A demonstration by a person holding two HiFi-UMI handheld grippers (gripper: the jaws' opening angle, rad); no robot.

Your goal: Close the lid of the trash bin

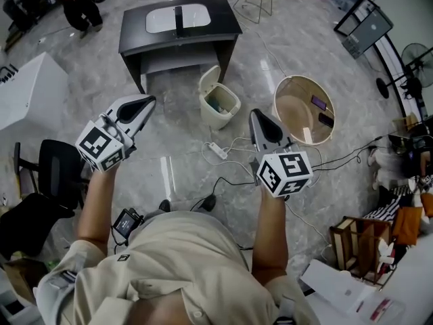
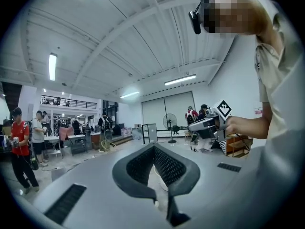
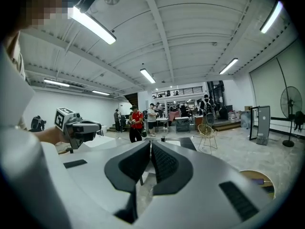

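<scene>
The cream trash bin stands on the marble floor in front of the black desk, its lid swung up at the bin's far left side and some rubbish showing inside. My left gripper hangs shut and empty, to the left of the bin and well apart from it. My right gripper is also shut and empty, just right of the bin and nearer me. In the left gripper view the jaws meet at their tips and point across the hall; the right gripper view shows the same. Neither gripper view shows the bin.
A black desk stands behind the bin. A round wooden tub is at the right, with a power strip and cables on the floor near my feet. A black chair and a white cabinet are at the left.
</scene>
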